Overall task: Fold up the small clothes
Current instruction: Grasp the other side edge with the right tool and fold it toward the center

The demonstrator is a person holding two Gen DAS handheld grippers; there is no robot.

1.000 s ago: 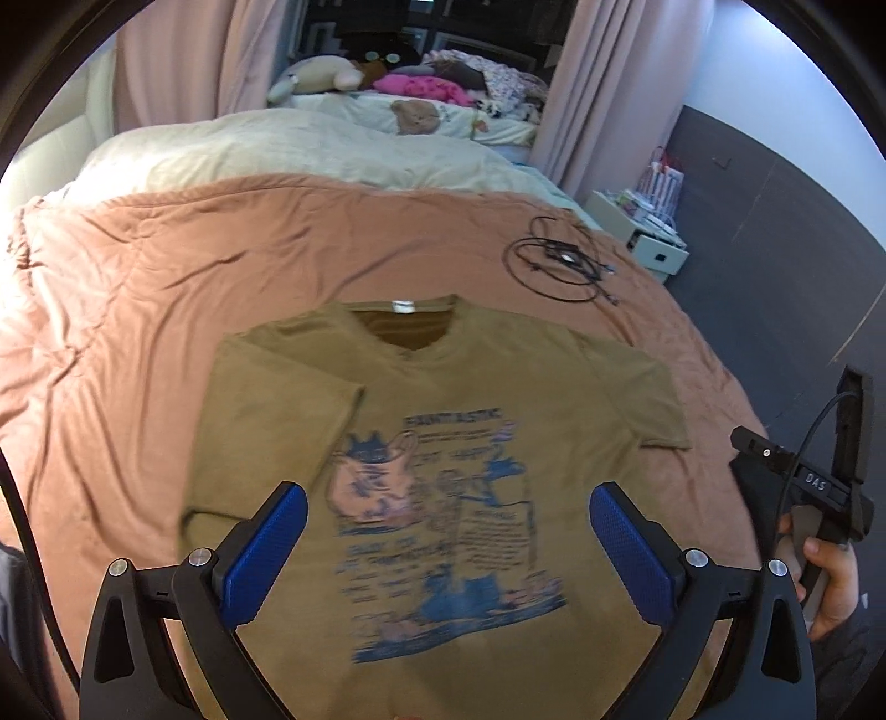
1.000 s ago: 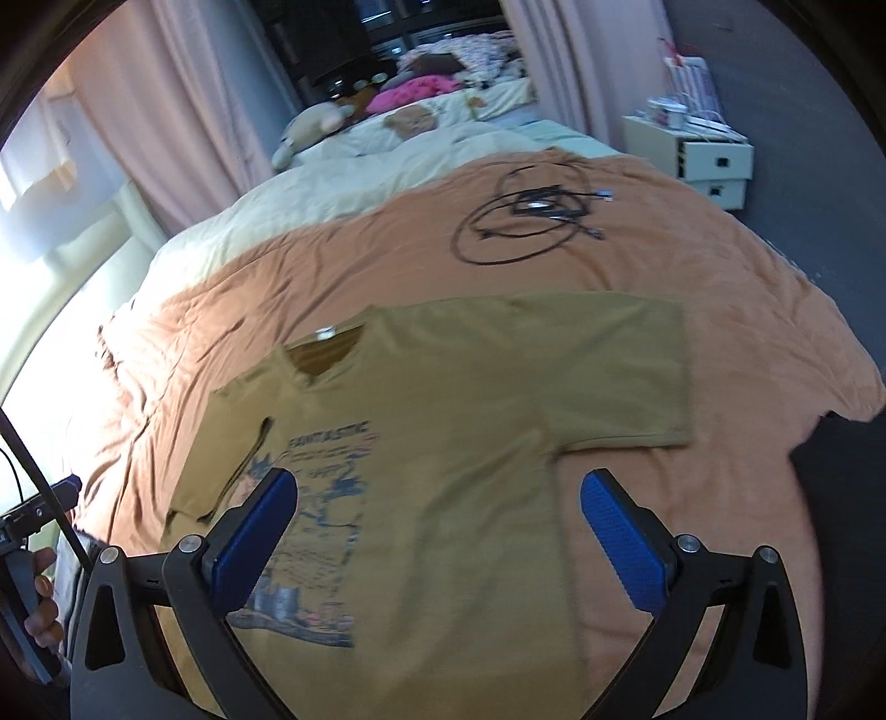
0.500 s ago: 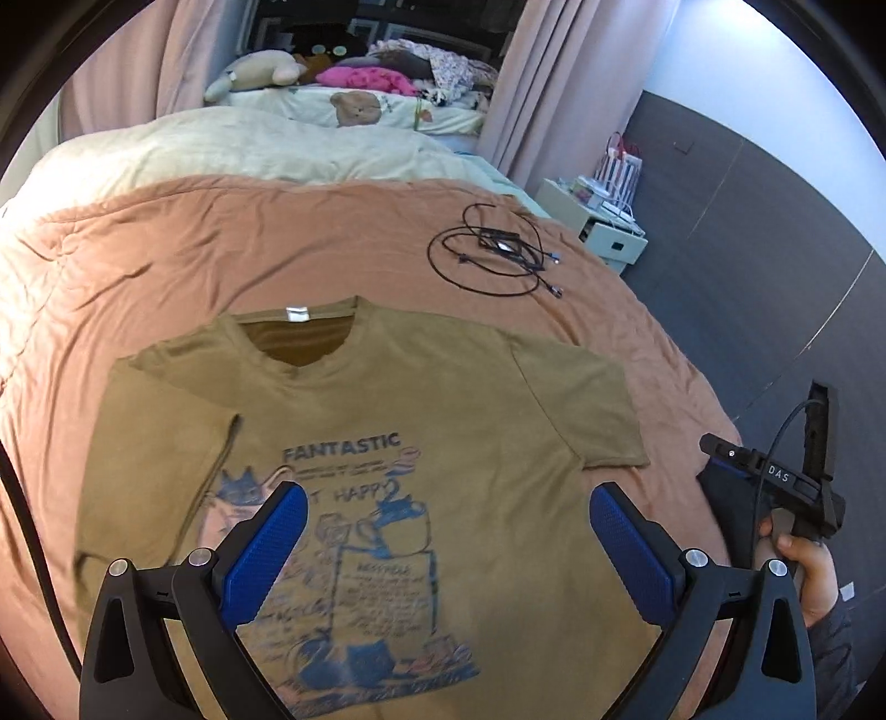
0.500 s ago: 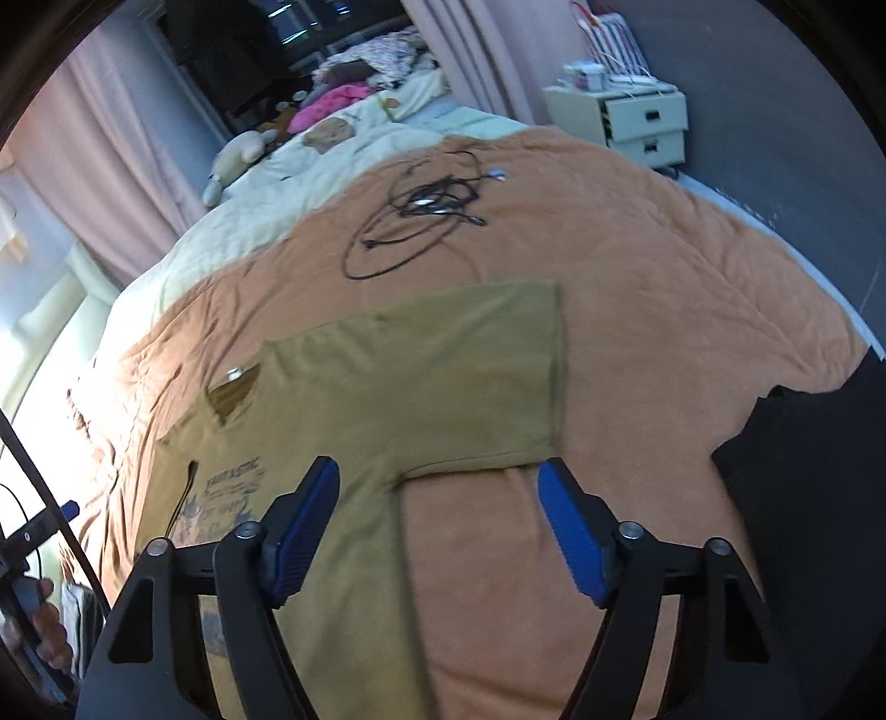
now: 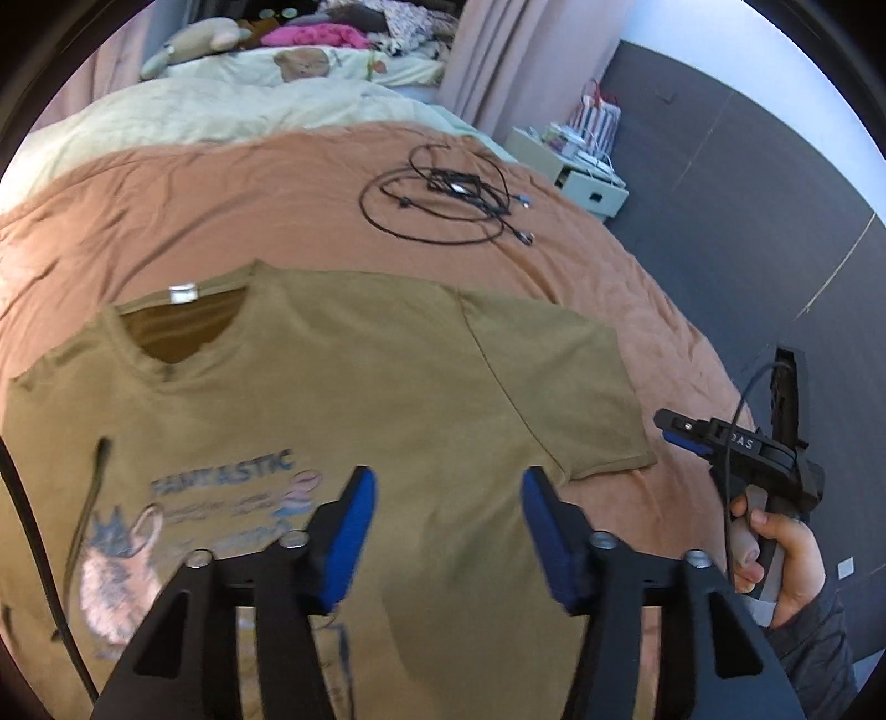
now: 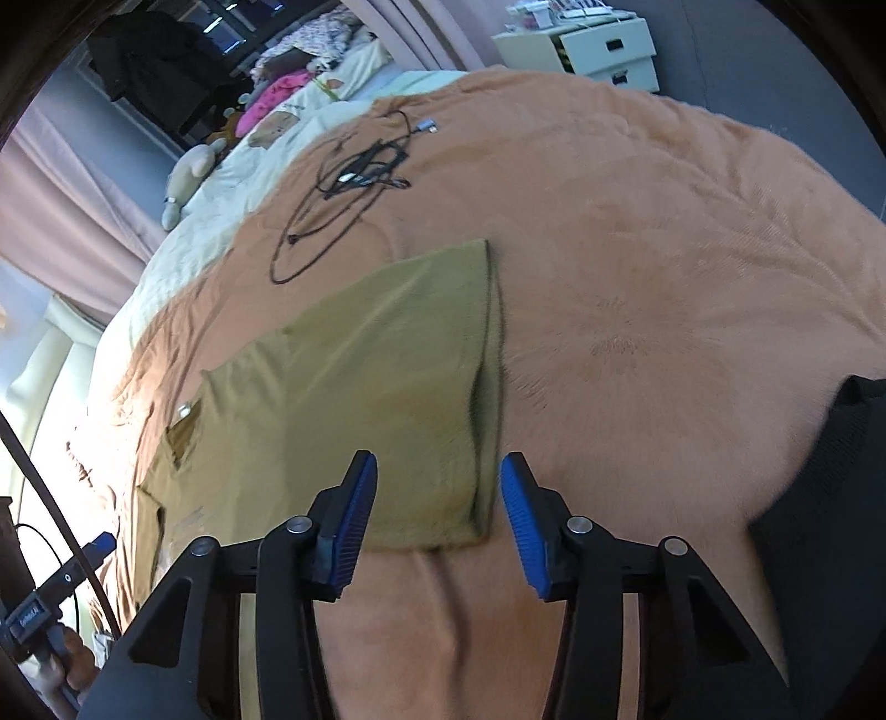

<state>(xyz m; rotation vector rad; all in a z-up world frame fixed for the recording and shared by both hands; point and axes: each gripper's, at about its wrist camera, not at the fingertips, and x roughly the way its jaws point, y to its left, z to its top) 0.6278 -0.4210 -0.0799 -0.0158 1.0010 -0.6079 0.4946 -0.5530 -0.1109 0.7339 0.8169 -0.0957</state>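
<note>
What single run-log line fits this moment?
phase: approach | left gripper: open above olive T-shirt | right gripper: open at sleeve | fold: not started

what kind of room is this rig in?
Most likely a home bedroom. The olive T-shirt lies on a bed with an orange cover. Plush toys are piled at its far end, and a small drawer unit stands beside it like a nightstand.
</note>
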